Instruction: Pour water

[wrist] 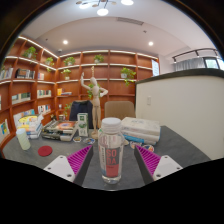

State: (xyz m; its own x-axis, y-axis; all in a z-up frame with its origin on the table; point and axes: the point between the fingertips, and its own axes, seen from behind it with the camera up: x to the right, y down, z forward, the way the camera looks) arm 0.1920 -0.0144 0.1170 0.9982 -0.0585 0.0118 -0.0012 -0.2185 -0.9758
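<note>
A clear plastic bottle [111, 150] with a white cap and red lettering stands upright on the grey table [180, 146]. It sits between my gripper's [113, 156] two fingers. The magenta pads [79, 160] flank it left and right, with a visible gap on each side, so the gripper is open around the bottle. The bottle's base rests on the table just ahead of the finger roots. I see no cup or other vessel near it.
On the table to the left lie a red round lid [45, 151] and a small white bottle [23, 139]. Books and boxes [62, 128] stand behind them, and a stack of white boxes [140, 128] stands back right. A chair [118, 108] and shelves [30, 85] stand beyond.
</note>
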